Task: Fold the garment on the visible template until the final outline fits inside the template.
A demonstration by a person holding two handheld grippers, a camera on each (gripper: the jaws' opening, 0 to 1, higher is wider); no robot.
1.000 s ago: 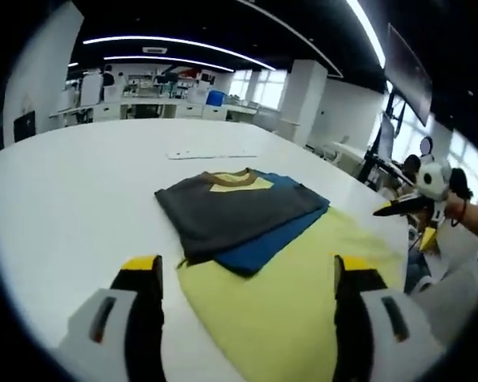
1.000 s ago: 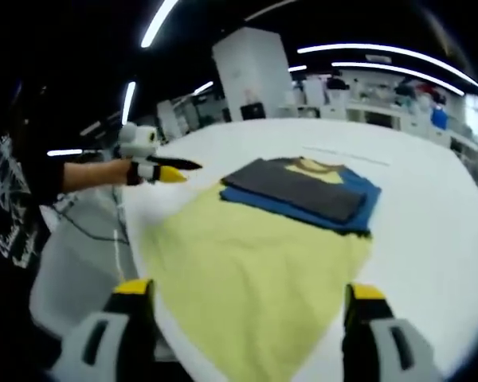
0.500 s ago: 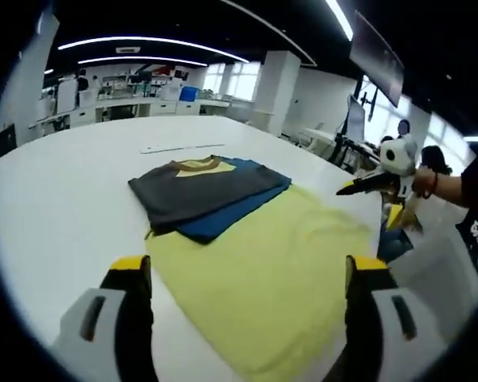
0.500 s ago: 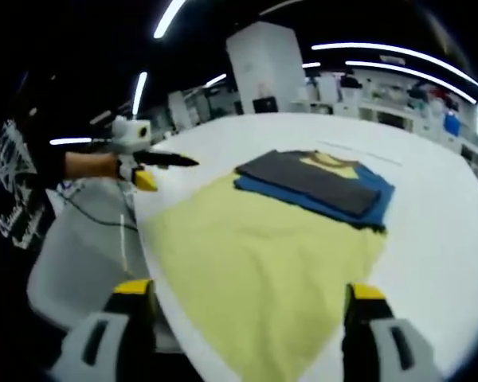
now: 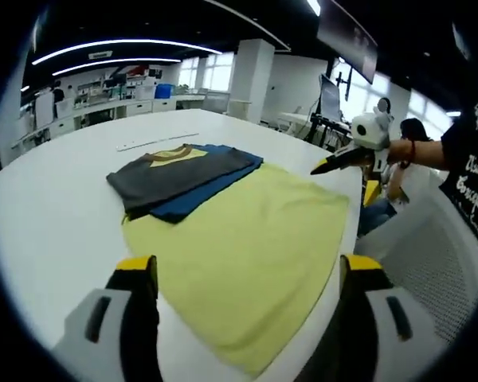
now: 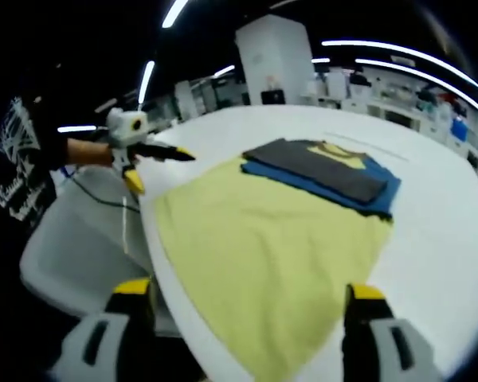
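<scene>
A folded garment (image 5: 183, 171), dark grey over blue with a yellow patch at its brown collar, lies flat at the far end of a pale yellow template sheet (image 5: 247, 239) on the white table. In the right gripper view the garment (image 6: 327, 171) lies beyond the template (image 6: 263, 239) too. My left gripper (image 5: 247, 269) hangs open over the template's near edge, holding nothing. My right gripper (image 6: 247, 290) is open as well, at the opposite near edge. Each one shows in the other's view, held in a hand beside the template: the right gripper (image 5: 317, 169) and the left gripper (image 6: 190, 155).
The round white table (image 5: 56, 199) drops off close behind the template. A white chair (image 6: 72, 247) stands at its edge by the person's sleeve. A thin pale strip (image 5: 155, 142) lies on the table beyond the garment. Desks and shelves fill the far room.
Both cameras have swung and drawn back a little, so more of the yellow template shows. The garment and template lie as before. Both pairs of jaws have stayed apart.
</scene>
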